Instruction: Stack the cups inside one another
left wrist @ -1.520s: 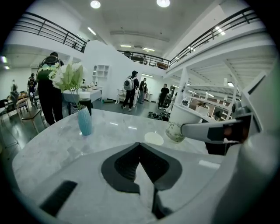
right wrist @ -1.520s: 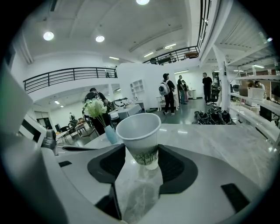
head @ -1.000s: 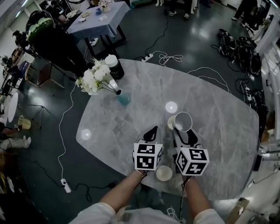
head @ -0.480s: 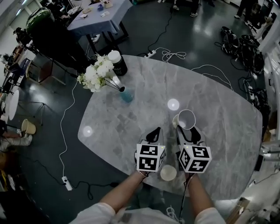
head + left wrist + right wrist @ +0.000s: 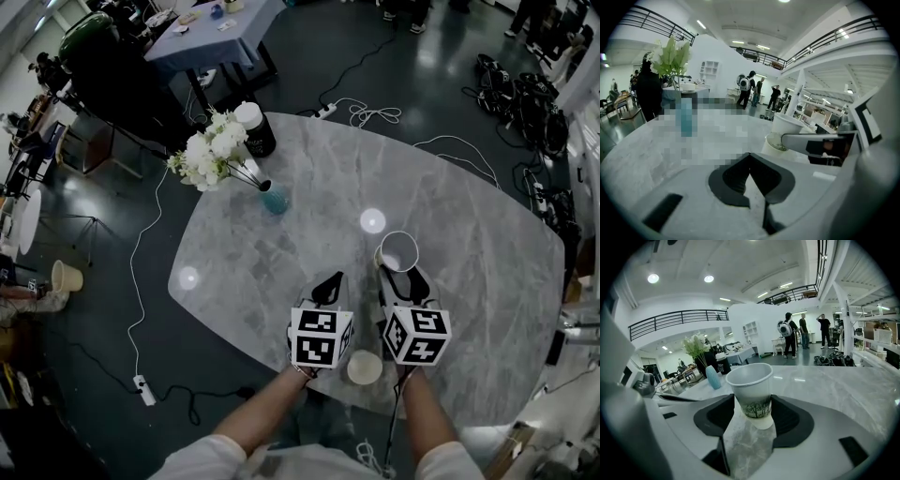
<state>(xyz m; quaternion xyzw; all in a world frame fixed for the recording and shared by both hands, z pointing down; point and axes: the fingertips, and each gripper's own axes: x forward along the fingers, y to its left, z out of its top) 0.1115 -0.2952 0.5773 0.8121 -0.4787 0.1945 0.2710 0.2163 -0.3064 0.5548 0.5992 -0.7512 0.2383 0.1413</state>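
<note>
My right gripper (image 5: 399, 274) is shut on a white paper cup (image 5: 399, 251) with a dark tree print (image 5: 752, 389), held upright between its jaws. A second cup (image 5: 378, 256) stands on the marble table (image 5: 469, 244) right against the held cup's left side, mostly hidden by it. In the left gripper view the held cup (image 5: 786, 126) sits just above and behind that second cup (image 5: 775, 142). A third cup (image 5: 365, 367) stands near the table's front edge between the two marker cubes. My left gripper (image 5: 325, 285) hovers left of the cups, shut and empty (image 5: 750, 155).
A blue vase (image 5: 273, 199) with white flowers (image 5: 214, 148) and a dark jar with a white lid (image 5: 254, 129) stand at the table's far left. Cables (image 5: 364, 118) lie on the floor beyond. People stand far off in the hall (image 5: 792, 333).
The right gripper with its cup has shifted slightly toward the second cup, which is now more hidden behind it. The left gripper has hardly moved.
</note>
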